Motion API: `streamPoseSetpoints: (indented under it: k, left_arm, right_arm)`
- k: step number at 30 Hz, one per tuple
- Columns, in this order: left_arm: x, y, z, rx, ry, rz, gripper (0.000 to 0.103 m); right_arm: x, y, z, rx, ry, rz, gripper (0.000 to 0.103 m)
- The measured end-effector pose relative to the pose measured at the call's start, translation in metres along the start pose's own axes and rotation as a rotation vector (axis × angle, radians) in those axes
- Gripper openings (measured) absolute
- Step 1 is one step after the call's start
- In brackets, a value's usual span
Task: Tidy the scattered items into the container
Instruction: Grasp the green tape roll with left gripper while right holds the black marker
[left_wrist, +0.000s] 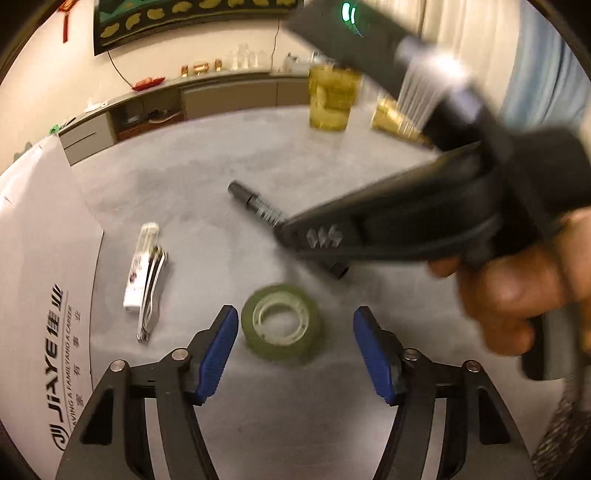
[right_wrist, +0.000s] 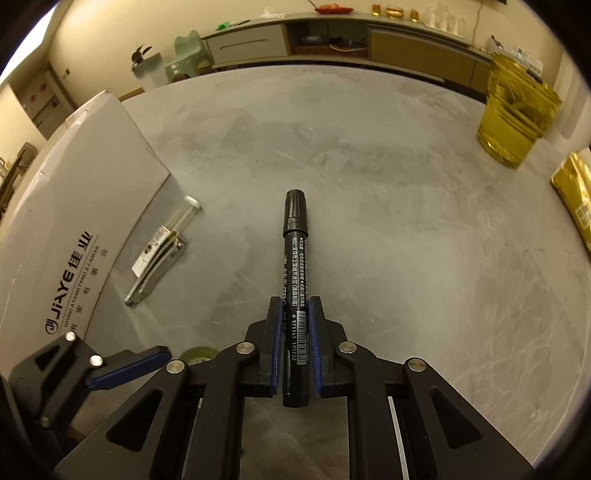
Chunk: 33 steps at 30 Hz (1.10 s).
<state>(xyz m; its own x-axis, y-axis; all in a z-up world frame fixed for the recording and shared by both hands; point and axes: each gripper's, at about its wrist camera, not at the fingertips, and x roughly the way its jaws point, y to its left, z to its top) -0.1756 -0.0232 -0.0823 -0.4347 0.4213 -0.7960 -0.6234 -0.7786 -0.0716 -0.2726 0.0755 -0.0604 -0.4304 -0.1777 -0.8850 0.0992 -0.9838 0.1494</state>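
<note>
Gripping marker (right_wrist: 294, 258), R tool (right_wrist: 294, 345); L tool (left_wrist: 291, 349) agape.

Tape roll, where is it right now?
In the left wrist view, the tape roll lies flat on the grey table between the open left gripper fingers, right of the nail clipper.
</note>
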Motion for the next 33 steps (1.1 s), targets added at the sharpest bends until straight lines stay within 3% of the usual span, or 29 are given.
streamPoseSetpoints:
  k: [1, 2, 11, 33]
  left_arm:
    - [0.001, 0.002, -0.001, 0.002, -0.008, 0.019, 0.047]
    - [0.000, 0.005, 0.000, -0.006, -0.010, 0.006, 0.047]
    - [-0.019, 0.026, 0.006, -0.068, -0.042, -0.011, 0.047]
    - [-0.068, 0.017, -0.019, -0.071, -0.095, 0.009, 0.046]
  right_arm:
    - [0.000, 0.000, -0.001, 0.002, -0.001, 0.002, 0.014]
    - [0.000, 0.000, -0.001, 0.004, 0.000, 0.002, 0.014]
    - [-0.016, 0.001, -0.006, 0.030, -0.029, 0.019, 0.014]
    - [-0.054, 0.023, -0.049, 0.112, -0.072, 0.111, 0.014]
